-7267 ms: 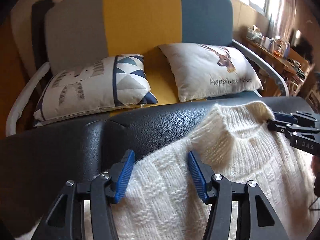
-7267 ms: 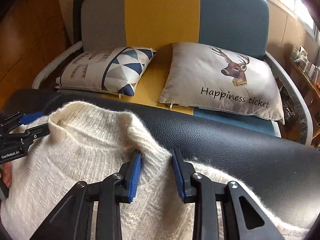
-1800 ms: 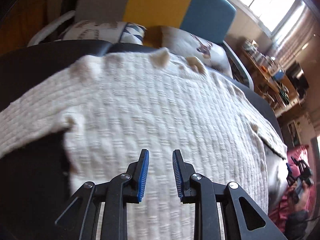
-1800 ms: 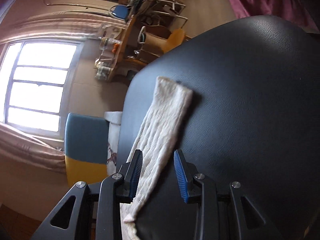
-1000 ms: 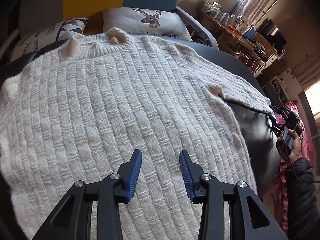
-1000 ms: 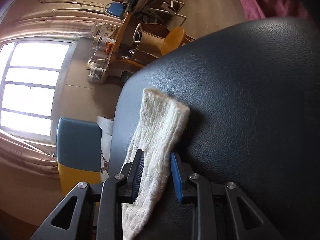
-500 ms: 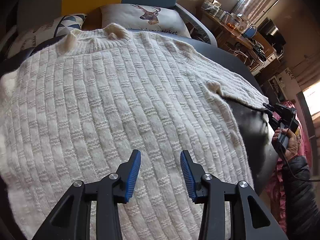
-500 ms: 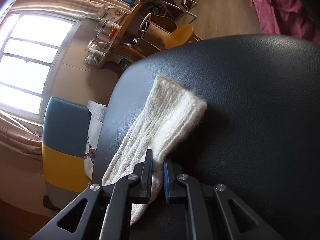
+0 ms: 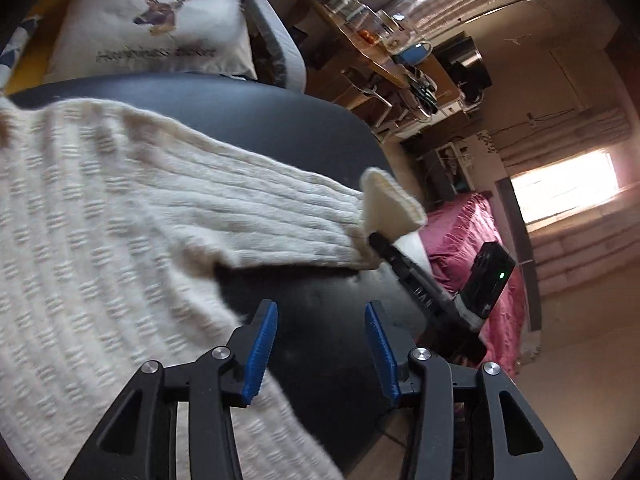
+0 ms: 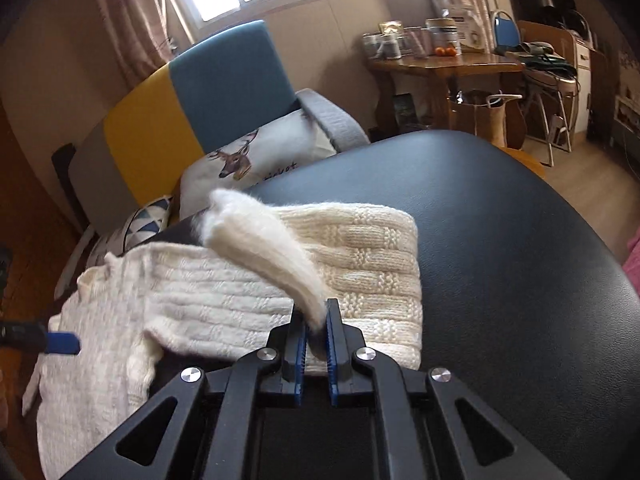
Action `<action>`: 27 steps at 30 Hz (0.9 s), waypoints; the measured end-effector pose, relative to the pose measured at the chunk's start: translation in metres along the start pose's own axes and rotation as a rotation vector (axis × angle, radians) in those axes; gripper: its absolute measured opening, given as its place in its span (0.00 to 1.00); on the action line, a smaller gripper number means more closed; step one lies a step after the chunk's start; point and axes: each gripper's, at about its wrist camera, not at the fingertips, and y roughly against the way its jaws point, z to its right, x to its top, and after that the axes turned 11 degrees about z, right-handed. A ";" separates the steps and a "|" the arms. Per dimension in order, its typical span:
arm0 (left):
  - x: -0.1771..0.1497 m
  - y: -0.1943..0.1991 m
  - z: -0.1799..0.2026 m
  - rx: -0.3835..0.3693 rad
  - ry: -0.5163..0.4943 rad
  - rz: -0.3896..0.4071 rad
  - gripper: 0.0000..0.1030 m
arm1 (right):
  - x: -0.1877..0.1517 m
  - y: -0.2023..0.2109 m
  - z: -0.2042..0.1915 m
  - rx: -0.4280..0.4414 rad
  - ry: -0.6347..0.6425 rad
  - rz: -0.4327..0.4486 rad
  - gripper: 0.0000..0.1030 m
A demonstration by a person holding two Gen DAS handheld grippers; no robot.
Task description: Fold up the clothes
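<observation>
A cream knit sweater point(image 9: 92, 216) lies spread on a black leather surface point(image 9: 280, 128). Its right sleeve point(image 9: 256, 216) stretches out to the right. My right gripper point(image 10: 316, 320) is shut on the sleeve cuff point(image 10: 264, 240) and holds it lifted and doubled back over the sleeve point(image 10: 360, 264). In the left wrist view the right gripper point(image 9: 380, 240) shows with the cuff point(image 9: 388, 204) raised above it. My left gripper point(image 9: 320, 340) is open and empty, over the bare surface just right of the sweater's side edge.
A sofa with a deer pillow point(image 9: 156, 36) stands behind the surface. A wooden table point(image 10: 444, 64) with jars and a cluttered desk stand to the right. A pink cloth point(image 9: 472, 248) lies beyond the right edge.
My right gripper has closed on the sleeve cuff, lifted it and swung it back toward the sweater body. My left gripper has moved right from over the body to its side edge.
</observation>
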 end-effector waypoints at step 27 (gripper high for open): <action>0.042 -0.066 0.023 -0.024 0.105 0.034 0.06 | -0.026 0.015 -0.051 -0.012 0.193 -0.001 0.21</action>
